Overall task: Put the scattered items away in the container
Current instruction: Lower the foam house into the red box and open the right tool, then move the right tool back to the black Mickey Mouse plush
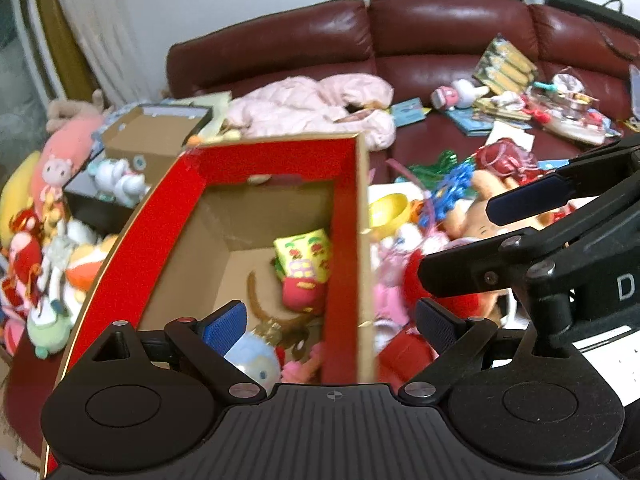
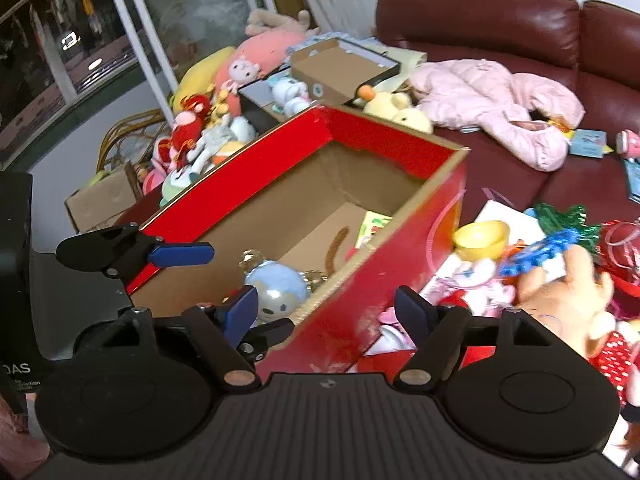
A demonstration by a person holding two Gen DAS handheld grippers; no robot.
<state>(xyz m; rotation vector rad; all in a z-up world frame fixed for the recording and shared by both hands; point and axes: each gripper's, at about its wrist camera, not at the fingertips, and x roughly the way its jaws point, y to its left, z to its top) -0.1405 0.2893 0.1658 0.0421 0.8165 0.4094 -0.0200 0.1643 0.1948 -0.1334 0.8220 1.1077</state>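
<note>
The red cardboard box [image 1: 256, 168] stands open on the dark red leather sofa [image 1: 440, 28], directly ahead of both grippers. Inside lie a pale blue round plush [image 2: 276, 284], a yellow-green patterned packet [image 1: 306, 250] and a brown cord [image 1: 256, 296]. The left gripper [image 1: 332, 322] tilts down over the box's near end, its jaws spread with nothing between them, straddling the box's right wall. The right gripper [image 2: 326, 308] angles down beside it, jaws likewise spread wide and empty, across the box's near right wall. To the right of the box a heap of scattered toys crowds the seat: a yellow bowl [image 2: 480, 240], a blue plastic piece [image 2: 548, 248], a tan plush [image 2: 560, 300]. Behind lie a pink padded jacket [image 2: 500, 100] and a smaller brown box [image 2: 340, 64].
</note>
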